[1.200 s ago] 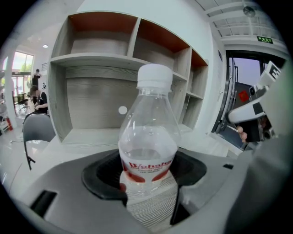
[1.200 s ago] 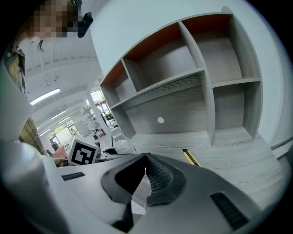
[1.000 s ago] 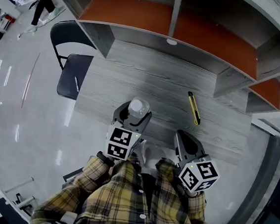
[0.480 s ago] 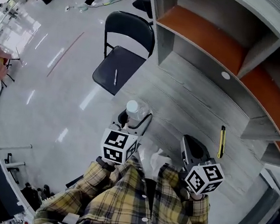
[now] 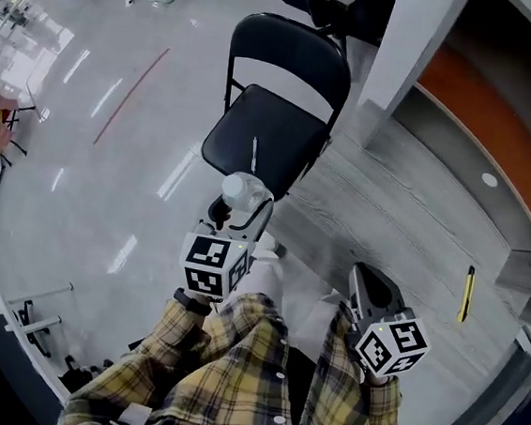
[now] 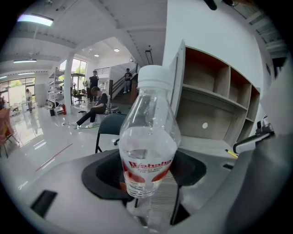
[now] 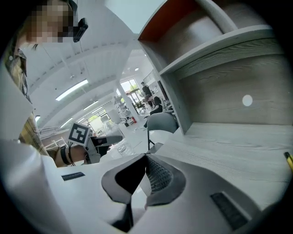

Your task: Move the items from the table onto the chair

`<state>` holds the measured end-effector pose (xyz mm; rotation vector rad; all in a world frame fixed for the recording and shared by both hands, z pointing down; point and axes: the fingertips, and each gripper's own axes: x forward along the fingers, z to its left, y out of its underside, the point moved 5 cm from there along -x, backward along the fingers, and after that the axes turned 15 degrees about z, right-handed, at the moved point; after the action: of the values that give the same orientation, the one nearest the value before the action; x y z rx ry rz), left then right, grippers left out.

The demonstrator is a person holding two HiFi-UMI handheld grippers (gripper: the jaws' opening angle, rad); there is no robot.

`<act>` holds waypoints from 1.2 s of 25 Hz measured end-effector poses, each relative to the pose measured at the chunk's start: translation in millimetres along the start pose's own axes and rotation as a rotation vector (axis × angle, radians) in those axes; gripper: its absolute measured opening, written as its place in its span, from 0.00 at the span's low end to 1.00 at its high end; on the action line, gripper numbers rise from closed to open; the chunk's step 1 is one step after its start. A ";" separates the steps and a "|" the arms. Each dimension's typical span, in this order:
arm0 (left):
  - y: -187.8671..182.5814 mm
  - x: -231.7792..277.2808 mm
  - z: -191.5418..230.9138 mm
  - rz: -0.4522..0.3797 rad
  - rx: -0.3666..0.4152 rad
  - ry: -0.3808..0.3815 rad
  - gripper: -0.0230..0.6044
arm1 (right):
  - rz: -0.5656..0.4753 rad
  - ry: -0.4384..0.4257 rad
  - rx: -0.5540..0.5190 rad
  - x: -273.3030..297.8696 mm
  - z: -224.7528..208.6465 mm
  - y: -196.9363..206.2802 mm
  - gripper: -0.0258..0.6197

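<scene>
The left gripper [image 5: 236,217] clamped the water bottle [image 5: 241,193] upright, near the chair [image 5: 289,124] at twelve o'clock, likely for setting down there; the right gripper [image 5: 369,284] hung empty, jaws pinched together.

A yellow utility knife [image 5: 466,294] is lying on the grey counter [image 5: 404,240], a thin white pen [image 5: 254,155] is resting on the black chair [image 5: 288,134].

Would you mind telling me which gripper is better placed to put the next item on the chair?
Left. The left gripper grips the water bottle and hovers at the front edge of the chair; the right gripper is shut, empty, over the table.
</scene>
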<state>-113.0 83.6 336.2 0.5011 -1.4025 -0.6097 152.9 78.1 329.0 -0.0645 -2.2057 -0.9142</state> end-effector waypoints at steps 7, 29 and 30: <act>-17.4 76.0 97.8 0.040 0.102 0.096 0.52 | -0.006 0.070 0.116 96.8 38.9 -20.7 0.07; 86.2 370.9 150.4 0.153 0.242 0.118 0.52 | -0.095 0.131 0.265 203.4 -2.5 -30.6 0.07; 89.4 375.3 151.1 0.160 0.249 0.114 0.52 | -0.098 0.131 0.271 203.9 -3.9 -29.7 0.07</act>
<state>-231.2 -92.4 692.2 0.6045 -1.4014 -0.2740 -2.2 8.9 445.7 0.2267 -2.2040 -0.6445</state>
